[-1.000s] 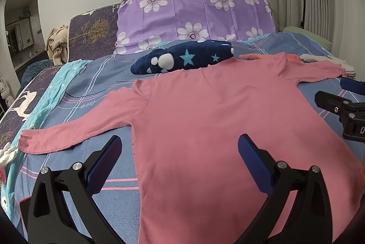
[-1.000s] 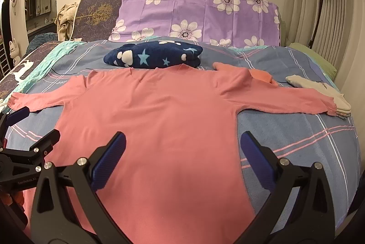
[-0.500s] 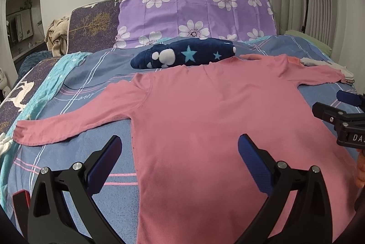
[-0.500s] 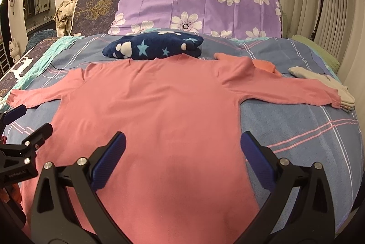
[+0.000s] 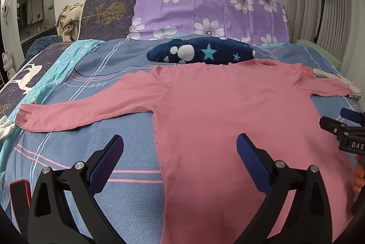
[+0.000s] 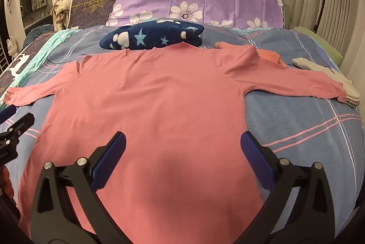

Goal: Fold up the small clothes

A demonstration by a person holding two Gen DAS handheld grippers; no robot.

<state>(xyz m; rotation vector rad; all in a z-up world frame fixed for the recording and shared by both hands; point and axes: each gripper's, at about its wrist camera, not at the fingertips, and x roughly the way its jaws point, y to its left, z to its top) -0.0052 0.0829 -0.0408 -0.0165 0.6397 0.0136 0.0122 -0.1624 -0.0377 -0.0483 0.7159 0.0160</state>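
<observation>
Blue plaid bedspread (image 5: 127, 175), pink shirt (image 6: 159, 107) spread flat

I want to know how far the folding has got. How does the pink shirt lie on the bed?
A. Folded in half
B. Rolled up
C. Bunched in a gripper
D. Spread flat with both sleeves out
D: the pink shirt lies flat on the bed, sleeves stretched to each side, and both grippers are open above it.

Matt pink cloth shirt (image 5: 228, 120), fleecy navy blanket (image 5: 200, 53), smooth cotton bedsheet (image 5: 127, 130)
</observation>
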